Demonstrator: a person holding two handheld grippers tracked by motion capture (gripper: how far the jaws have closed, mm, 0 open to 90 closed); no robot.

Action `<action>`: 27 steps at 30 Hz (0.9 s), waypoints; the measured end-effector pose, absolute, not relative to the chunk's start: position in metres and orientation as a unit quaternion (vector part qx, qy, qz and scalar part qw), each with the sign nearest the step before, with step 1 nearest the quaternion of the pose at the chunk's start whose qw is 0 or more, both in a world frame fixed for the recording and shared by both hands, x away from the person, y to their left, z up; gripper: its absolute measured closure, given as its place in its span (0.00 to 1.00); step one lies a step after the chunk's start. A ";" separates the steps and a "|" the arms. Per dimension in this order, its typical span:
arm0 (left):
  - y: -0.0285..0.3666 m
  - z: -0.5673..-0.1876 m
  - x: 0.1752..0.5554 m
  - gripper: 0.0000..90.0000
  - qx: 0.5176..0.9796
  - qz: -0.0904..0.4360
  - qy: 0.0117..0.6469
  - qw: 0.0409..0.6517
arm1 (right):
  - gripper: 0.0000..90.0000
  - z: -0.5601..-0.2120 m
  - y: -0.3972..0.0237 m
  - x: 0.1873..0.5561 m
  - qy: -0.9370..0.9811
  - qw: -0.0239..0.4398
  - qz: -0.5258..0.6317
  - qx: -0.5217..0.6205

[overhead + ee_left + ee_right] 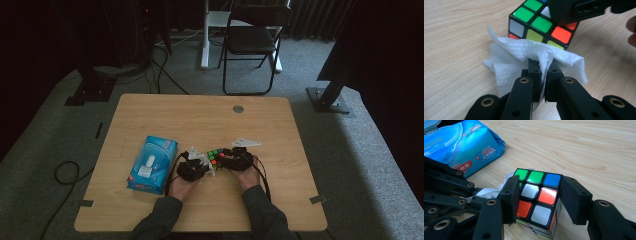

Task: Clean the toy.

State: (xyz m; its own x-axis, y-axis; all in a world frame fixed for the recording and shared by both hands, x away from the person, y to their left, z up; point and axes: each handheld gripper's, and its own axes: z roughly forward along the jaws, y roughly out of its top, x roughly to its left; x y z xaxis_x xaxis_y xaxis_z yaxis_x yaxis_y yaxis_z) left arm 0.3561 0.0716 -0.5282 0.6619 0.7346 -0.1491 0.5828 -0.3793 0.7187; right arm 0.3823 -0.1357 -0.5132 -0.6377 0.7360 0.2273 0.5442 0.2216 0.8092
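Left gripper point(543, 65), nearest me, is pinched tight on a white wipe point(524, 53): soft, limp, light, so I keep the grip on the bunched fold. Cube point(537, 197) sits mid-table just beside it, right of the wipes pack point(152, 164). Right gripper point(540, 200) brackets the cube, jaws on opposite faces. Rigid, light, glossy stickers look slippery, layers can twist; I'd clamp flat faces, square.

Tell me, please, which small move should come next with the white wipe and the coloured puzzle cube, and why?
Probably the left gripper should slide the crumpled white wet wipe up across the multicoloured puzzle cube. The wipe is pinched between its jaws and lies against the cube's lower side, while the right gripper clasps the cube from both sides on the wooden table, so it seems steady enough to rub.
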 end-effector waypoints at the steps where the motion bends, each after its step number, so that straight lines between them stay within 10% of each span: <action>1: 0.070 -0.530 0.357 0.96 0.826 0.100 0.401 0.384 | 0.56 -0.513 -0.136 0.382 0.775 0.103 0.467 0.413; 27: 0.093 -0.507 0.380 0.95 0.802 0.130 0.424 0.401 | 0.55 -0.512 -0.136 0.383 0.783 0.101 0.463 0.404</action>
